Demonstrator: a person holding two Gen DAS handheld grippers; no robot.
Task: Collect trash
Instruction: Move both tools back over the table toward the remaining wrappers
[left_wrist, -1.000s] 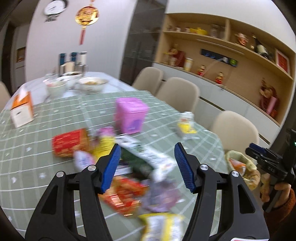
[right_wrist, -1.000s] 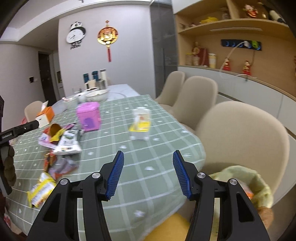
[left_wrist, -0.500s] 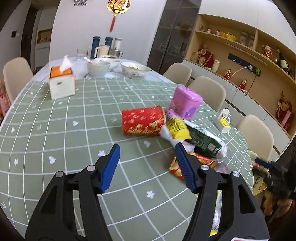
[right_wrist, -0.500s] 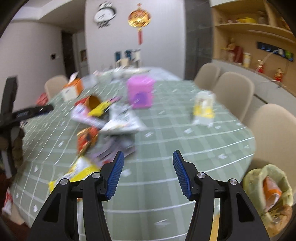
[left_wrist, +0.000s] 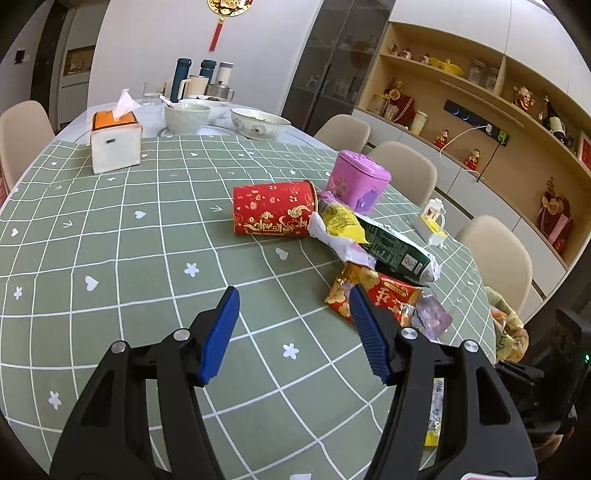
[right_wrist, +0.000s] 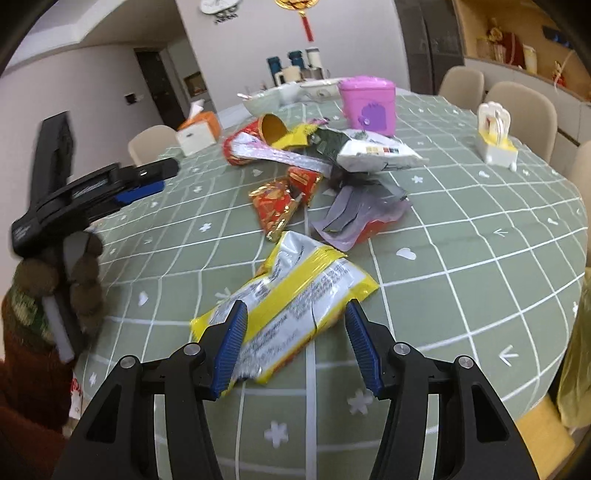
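A pile of trash lies on the green checked tablecloth (left_wrist: 110, 258): a red paper cup (left_wrist: 275, 214) on its side, a yellow wrapper (left_wrist: 338, 221), a dark green snack bag (left_wrist: 397, 251), a red wrapper (left_wrist: 384, 299) and a grey-purple pouch (right_wrist: 354, 214). A yellow and silver wrapper (right_wrist: 295, 295) lies nearest, straddled by my open right gripper (right_wrist: 295, 343). My left gripper (left_wrist: 293, 332) is open and empty above the cloth, left of the red wrapper. It also shows in the right wrist view (right_wrist: 122, 184).
A purple tin (left_wrist: 358, 181), a tissue box (left_wrist: 116, 142), bowls (left_wrist: 186, 116) and flasks stand further back. A small white and yellow holder (left_wrist: 434, 225) stands near the right edge. A yellow-green trash bag (left_wrist: 506, 328) hangs beyond the table edge. Beige chairs surround the table.
Both grippers swung from the bag side toward the trash pile. The right gripper came down around the yellow and silver wrapper. The left now hovers over open cloth, still open.
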